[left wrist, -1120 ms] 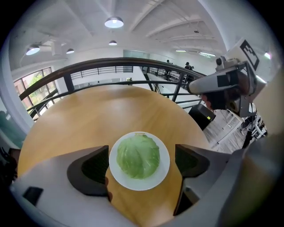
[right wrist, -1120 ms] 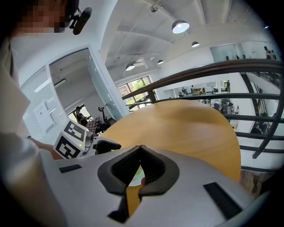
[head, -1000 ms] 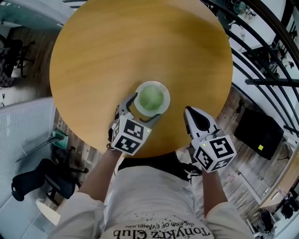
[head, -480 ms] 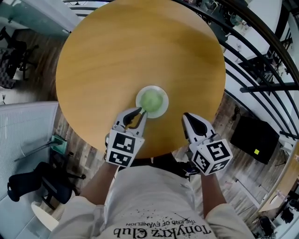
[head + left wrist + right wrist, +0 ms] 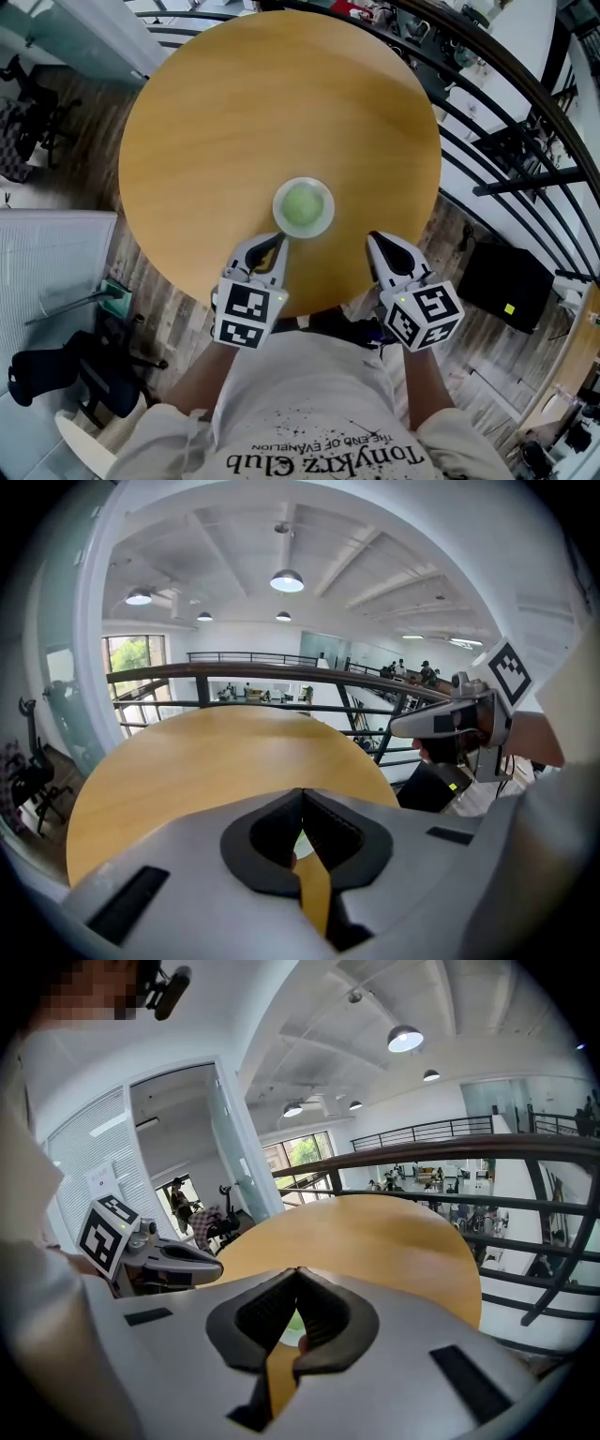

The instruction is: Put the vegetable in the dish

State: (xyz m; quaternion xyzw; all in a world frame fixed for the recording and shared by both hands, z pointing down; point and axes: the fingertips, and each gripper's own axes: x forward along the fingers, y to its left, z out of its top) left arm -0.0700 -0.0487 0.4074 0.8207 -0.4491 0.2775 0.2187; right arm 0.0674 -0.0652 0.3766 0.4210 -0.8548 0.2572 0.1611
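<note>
A white dish (image 5: 303,207) with a green round vegetable (image 5: 302,203) in it stands on the round wooden table (image 5: 234,112), near its front edge. My left gripper (image 5: 278,240) sits just short of the dish on its near left side, shut with nothing between its jaws. My right gripper (image 5: 375,238) hovers over the table's edge to the right of the dish, also shut and empty. In the left gripper view the jaw tips (image 5: 300,791) meet. In the right gripper view the gripper (image 5: 298,1269) has its tips together, and a sliver of the dish (image 5: 292,1327) shows behind them.
Black metal railings (image 5: 525,141) curve round the table's far and right sides. Below, on the floor, stand an office chair (image 5: 66,375) at the left and a dark box (image 5: 502,272) at the right. The person's body is close to the table's front edge.
The left gripper, open round the dish a second ago, has drawn back toward the person and shut empty. The vegetable stays in the dish. The right gripper has barely moved.
</note>
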